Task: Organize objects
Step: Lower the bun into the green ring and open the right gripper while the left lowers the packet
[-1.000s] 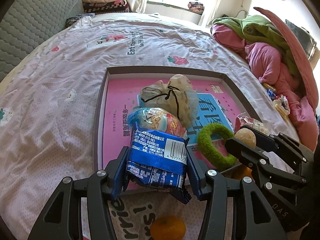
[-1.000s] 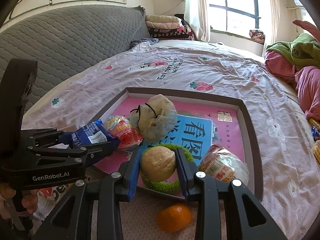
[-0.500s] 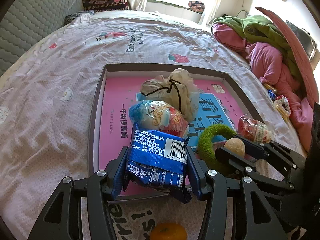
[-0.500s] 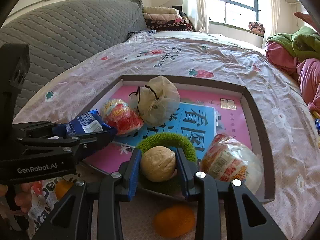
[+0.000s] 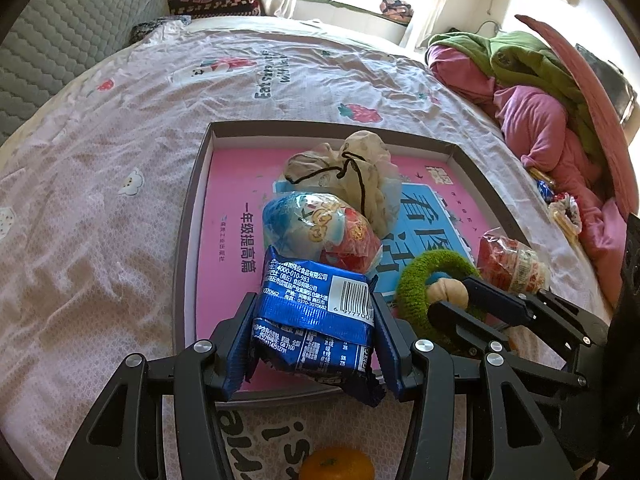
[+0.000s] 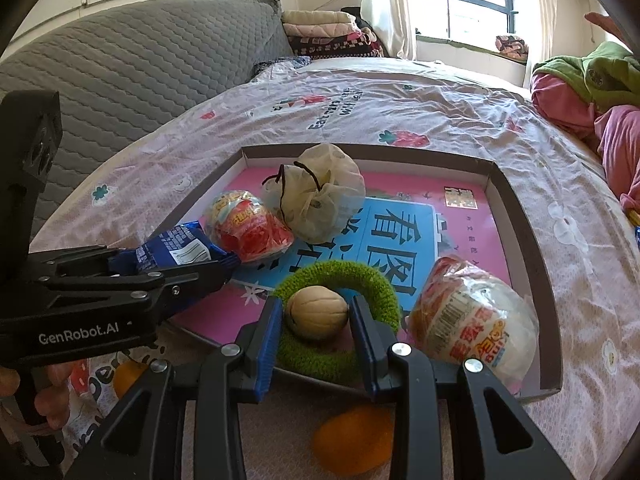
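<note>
My left gripper (image 5: pixel 314 336) is shut on a blue snack packet (image 5: pixel 316 312) and holds it over the near left edge of the shallow box tray (image 5: pixel 188 240). My right gripper (image 6: pixel 316 316) is shut on a tan walnut (image 6: pixel 316 312), held over a green fuzzy ring (image 6: pixel 340 276) in the tray's near middle. The tray (image 6: pixel 520 216) also holds a drawstring pouch (image 6: pixel 320 196), a red and blue wrapped snack (image 6: pixel 248 228) and a red and white wrapped snack (image 6: pixel 476 320).
The tray lies on a bed with a pink printed sheet (image 5: pixel 100 180). An orange (image 6: pixel 352 440) lies on the sheet just in front of the tray. A pile of pink and green clothes (image 5: pixel 540 100) is at the right. A grey quilted headboard (image 6: pixel 120 52) is at the left.
Both grippers have moved forward over the tray's near edge, each still holding its item. The walnut has come down over the green ring.
</note>
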Action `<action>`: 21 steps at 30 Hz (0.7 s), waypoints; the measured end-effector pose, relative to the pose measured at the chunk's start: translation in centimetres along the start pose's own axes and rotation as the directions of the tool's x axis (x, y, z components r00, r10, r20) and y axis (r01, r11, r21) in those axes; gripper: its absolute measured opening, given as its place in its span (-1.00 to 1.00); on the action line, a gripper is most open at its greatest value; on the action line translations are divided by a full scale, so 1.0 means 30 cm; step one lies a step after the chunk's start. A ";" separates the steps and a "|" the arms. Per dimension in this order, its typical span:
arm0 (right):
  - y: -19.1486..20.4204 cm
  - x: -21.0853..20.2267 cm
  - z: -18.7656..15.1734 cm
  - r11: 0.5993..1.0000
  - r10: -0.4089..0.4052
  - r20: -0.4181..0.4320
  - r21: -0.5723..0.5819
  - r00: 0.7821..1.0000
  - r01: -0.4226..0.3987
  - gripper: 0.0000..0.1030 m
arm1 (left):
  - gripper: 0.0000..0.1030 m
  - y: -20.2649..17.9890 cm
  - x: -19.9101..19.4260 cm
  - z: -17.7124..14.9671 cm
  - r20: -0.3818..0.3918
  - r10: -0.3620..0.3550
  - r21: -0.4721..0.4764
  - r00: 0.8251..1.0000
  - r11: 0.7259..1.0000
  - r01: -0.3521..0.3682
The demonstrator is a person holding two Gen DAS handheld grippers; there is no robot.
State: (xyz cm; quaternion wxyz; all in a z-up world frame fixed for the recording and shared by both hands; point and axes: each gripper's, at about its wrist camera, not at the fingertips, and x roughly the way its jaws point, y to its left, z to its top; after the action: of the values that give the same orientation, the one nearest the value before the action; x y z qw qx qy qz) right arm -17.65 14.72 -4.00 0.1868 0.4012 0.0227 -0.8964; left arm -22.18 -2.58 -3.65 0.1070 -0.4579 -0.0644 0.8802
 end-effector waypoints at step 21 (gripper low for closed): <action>0.007 -0.059 0.010 1.000 0.007 0.013 0.011 1.000 -0.007 -0.32 | 0.08 0.010 0.052 -0.003 -0.052 0.031 -0.025 0.998 0.999 -0.033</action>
State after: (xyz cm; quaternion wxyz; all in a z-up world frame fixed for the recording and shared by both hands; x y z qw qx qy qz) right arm -16.73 15.02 -2.49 0.1877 0.3966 0.0154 -0.8984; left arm -23.01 -2.49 -5.02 0.0886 -0.4827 -0.0657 0.8688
